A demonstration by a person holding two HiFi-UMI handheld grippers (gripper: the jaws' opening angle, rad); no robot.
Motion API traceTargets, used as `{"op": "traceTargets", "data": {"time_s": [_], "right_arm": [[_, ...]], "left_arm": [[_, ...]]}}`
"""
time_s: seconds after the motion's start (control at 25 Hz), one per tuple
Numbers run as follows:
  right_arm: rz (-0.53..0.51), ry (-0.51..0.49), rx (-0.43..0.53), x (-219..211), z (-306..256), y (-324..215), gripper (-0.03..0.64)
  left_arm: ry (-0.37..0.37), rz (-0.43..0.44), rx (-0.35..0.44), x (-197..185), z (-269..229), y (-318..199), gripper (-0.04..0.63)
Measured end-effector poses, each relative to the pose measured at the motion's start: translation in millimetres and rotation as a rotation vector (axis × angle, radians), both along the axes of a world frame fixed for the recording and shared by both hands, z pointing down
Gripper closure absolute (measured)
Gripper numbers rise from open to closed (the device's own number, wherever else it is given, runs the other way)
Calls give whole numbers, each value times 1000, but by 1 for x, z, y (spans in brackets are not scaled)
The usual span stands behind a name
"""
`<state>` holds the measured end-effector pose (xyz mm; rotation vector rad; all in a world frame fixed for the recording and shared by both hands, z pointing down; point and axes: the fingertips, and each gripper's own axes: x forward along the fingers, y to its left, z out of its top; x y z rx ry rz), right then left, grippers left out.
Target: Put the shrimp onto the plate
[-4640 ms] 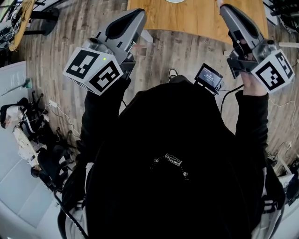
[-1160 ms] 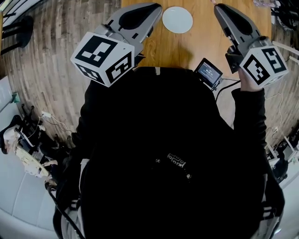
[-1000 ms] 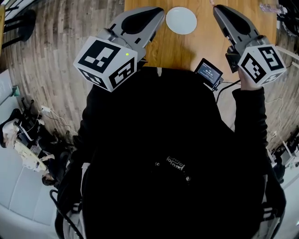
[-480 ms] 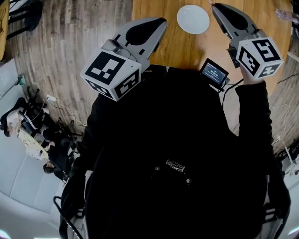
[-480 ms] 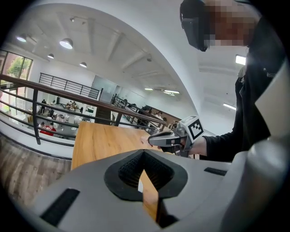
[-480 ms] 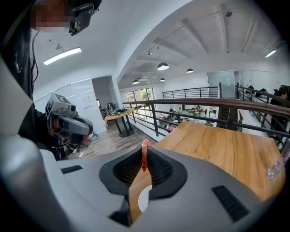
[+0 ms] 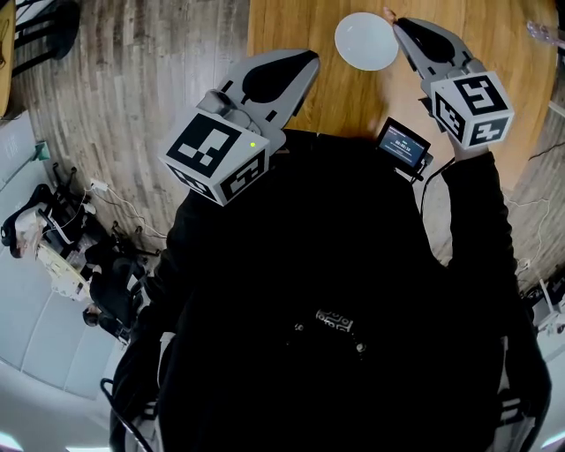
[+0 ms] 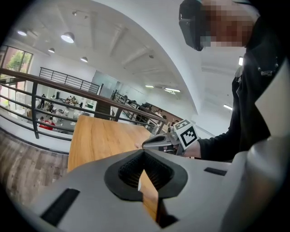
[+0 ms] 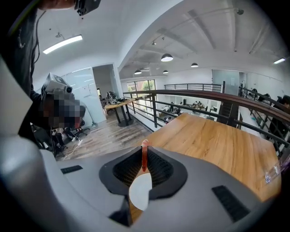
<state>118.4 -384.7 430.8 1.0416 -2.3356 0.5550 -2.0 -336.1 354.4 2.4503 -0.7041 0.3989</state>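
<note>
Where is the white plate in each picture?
Head view: the plate is at the top, right of the middle, on the wooden table.
Left gripper view: not clearly in it; only a tiny white sliver shows low in the middle, too small to tell.
Right gripper view: the plate is the white patch low in the middle, under the red shrimp.
Shared landmark: the wooden table, in all three.

Both grippers stand lower than before: the right gripper (image 7: 393, 19) tip now meets the plate (image 7: 364, 42) rim; the left gripper (image 7: 307, 58) overhangs the table (image 7: 291, 22).
</note>
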Motion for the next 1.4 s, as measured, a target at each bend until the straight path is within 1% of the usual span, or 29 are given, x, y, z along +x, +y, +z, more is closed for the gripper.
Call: {"op": "traceTargets", "data": {"time_s": [0.2, 0.44, 0.64, 0.84, 1.04, 1.2, 1.4], "right_arm": [[-37, 72, -34, -5, 26, -4, 569], [-124, 261, -60, -8, 76, 11, 569], [-202, 358, -80, 1, 113, 31, 569], [-284, 454, -94, -12, 158, 39, 569], [-314, 518, -114, -11, 182, 40, 569], [-318, 532, -117, -8, 202, 36, 569], [-350, 584, -93, -8, 206, 44, 565]], "left_arm": [[7, -24, -24, -6, 6, -3, 589], [9, -43, -43, -15, 9, 2, 589], [2, -67, -56, -9, 10, 14, 589], [3, -89, -60, -18, 16, 14, 589], [2, -116, -76, -23, 13, 12, 589], [-2, -135, -81, -25, 21, 10, 589], [-3, -149, -86, -28, 17, 20, 589]]}}
